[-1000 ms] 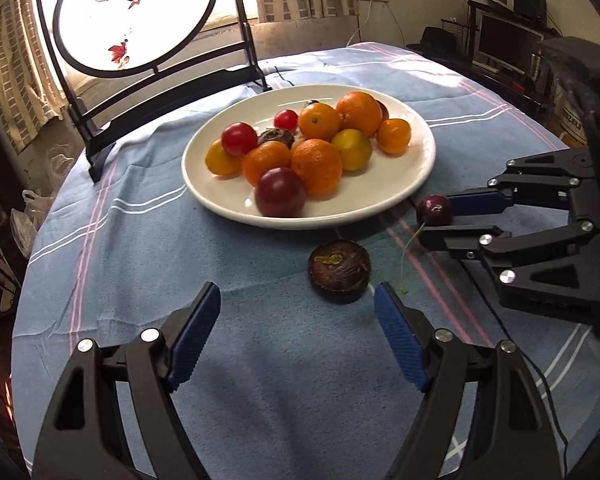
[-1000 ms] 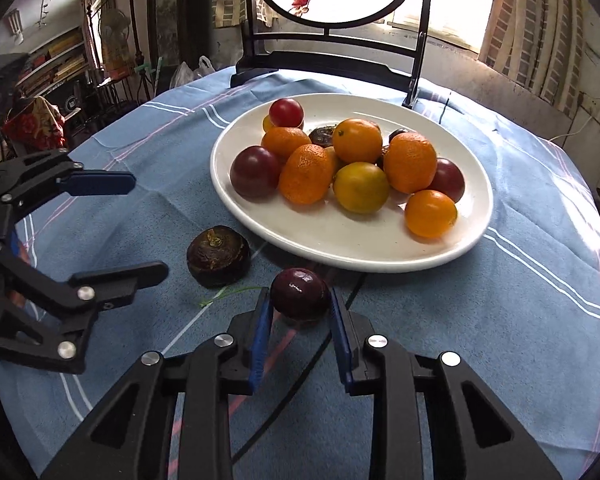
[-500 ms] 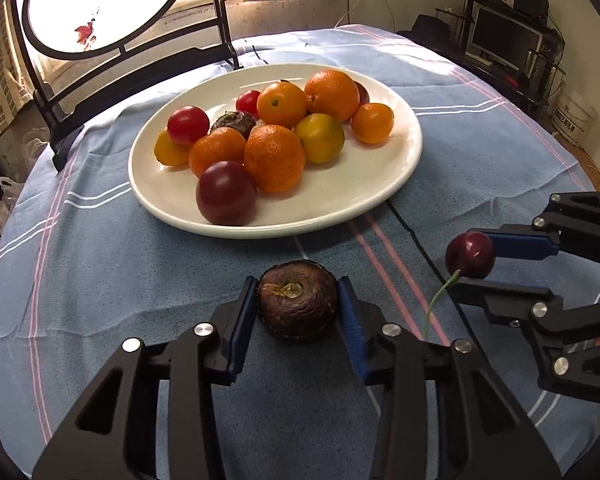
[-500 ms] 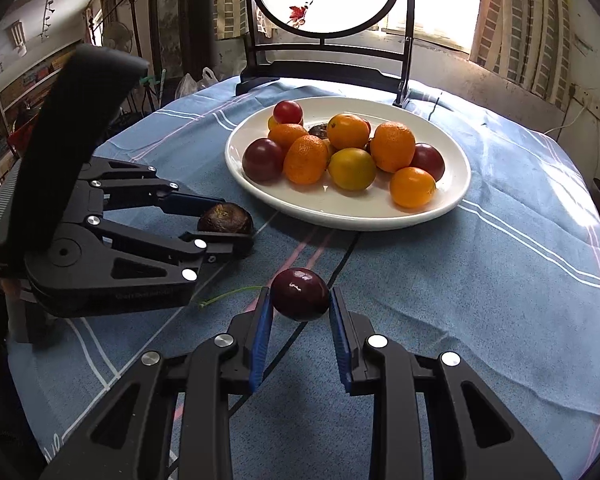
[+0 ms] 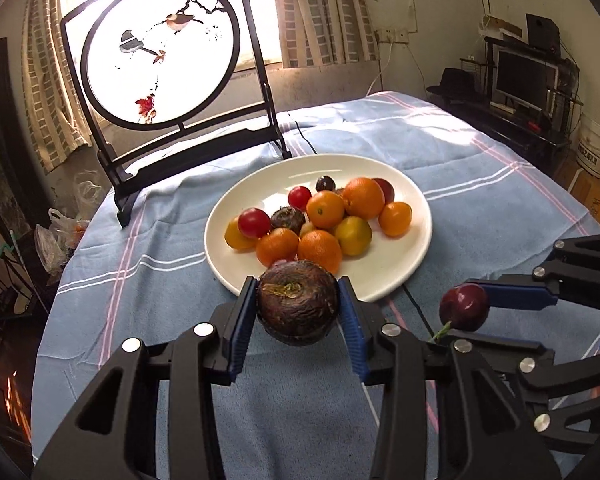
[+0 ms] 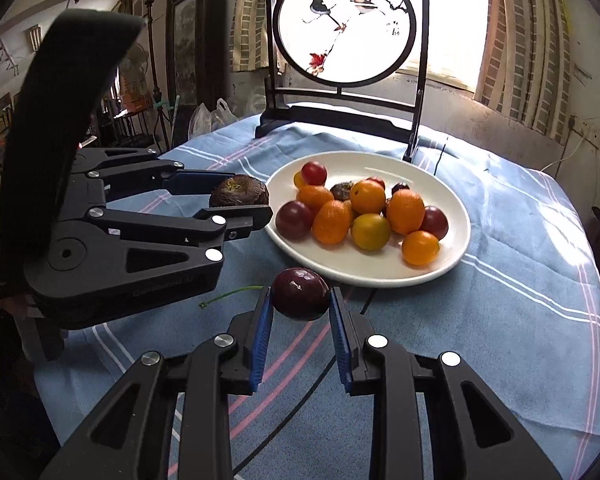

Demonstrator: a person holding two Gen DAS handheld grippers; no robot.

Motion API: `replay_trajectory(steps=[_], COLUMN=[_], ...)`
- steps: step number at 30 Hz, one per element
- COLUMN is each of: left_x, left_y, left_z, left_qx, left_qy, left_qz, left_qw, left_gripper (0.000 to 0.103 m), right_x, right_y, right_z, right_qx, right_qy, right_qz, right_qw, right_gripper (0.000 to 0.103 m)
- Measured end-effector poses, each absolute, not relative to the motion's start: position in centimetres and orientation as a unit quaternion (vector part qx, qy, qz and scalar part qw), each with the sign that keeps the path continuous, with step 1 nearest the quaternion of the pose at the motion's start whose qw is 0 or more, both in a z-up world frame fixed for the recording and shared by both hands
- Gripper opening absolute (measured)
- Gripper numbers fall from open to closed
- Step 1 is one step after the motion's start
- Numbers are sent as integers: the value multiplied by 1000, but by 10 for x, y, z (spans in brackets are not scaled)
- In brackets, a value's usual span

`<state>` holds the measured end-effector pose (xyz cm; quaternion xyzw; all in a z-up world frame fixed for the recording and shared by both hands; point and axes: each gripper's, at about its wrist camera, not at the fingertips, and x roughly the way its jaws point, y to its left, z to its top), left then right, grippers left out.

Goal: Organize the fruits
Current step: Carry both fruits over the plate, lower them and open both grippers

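Aloft over the blue-clothed tabletop (image 5: 172, 280), the left tool (image 5: 298, 306) pinches a wrinkled brown fruit (image 5: 297, 302) at the white plate's (image 5: 414, 258) 6 o'clock rim, while the right tool (image 6: 300, 312) clamps a dark cherry (image 6: 300, 293), stem trailing toward 9 o'clock; both apparently poised to join the piled oranges (image 6: 406, 210).

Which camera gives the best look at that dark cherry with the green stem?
The right wrist view: the cherry sits large and centred, pinched between the right gripper pads, its green stem trailing left. The left wrist view shows it smaller, near the right edge, side-on in that gripper, with only a short bit of stem visible.
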<state>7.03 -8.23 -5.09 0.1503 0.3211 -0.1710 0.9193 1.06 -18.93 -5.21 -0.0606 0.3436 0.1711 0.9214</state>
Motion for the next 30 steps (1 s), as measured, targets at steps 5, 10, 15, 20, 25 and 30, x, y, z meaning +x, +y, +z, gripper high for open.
replay_trajectory(steps=[5, 10, 15, 20, 25, 30], left_x=[80, 89, 94, 98, 103, 127], left_y=[-88, -89, -89, -80, -57, -56], left_z=[-35, -31, -36, -45, -60, -53], left_qx=[151, 146, 146, 148, 147, 122], left_qy=[297, 293, 298, 305, 327, 333], left_qz=[-155, -157, -156, -157, -150, -148], left_qw=[930, 932, 930, 928, 921, 923], left_gripper=[39, 39, 39, 40, 40, 40], right_x=[16, 22, 30, 36, 43, 60], right_y=[-198, -203, -204, -200, -195, -198], right_z=[-30, -21, -27, -43, -69, -55], right_qx=[-50, -44, -44, -45, -63, -58], right_qy=[316, 305, 314, 336, 373, 355], right_qz=[163, 162, 163, 170, 175, 165], right_qw=[933, 937, 934, 925, 909, 919], right_gripper=[29, 29, 29, 29, 29, 29])
